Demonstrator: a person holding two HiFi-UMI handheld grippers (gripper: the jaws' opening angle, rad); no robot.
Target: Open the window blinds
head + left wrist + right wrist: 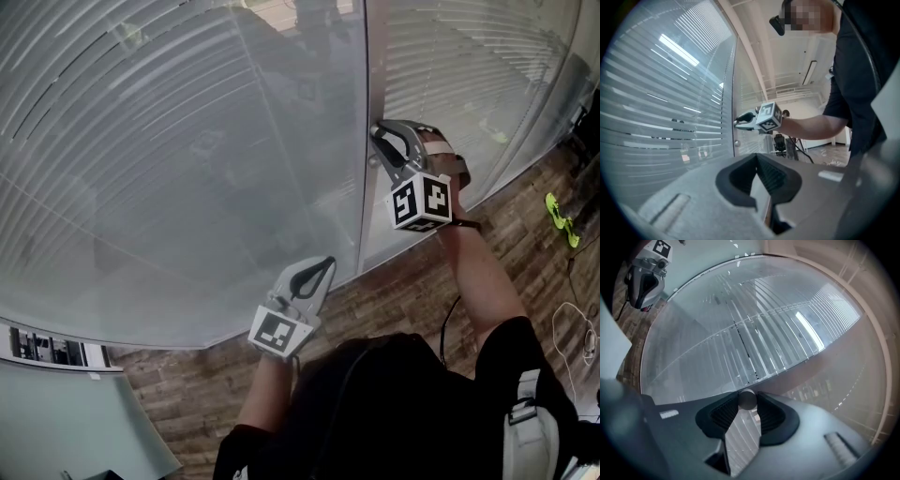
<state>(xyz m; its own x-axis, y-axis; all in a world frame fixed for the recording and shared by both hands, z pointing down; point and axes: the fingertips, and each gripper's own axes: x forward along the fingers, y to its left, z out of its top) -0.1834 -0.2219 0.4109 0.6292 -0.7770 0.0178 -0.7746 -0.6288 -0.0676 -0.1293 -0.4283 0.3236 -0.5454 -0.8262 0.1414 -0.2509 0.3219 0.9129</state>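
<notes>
**Inspector A:** Right gripper (377,142) is clenched on the small round tilt knob (747,399), which sits on the vertical frame post (364,84) between 2 glazed panes. The slatted blinds (169,141) behind the glass read mostly closed. Left gripper (757,157) has its jaws together and empty, low by the left pane.

**Inspector B:** Risks?

**Inspector A:** 3 noted.
1. Only the jaw tips bear on the knob, so a smooth round surface may slip under twist.
2. Turning off-axis could scrape the tips along the post.
3. Turning the wrong way would leave the slats closed.
</notes>
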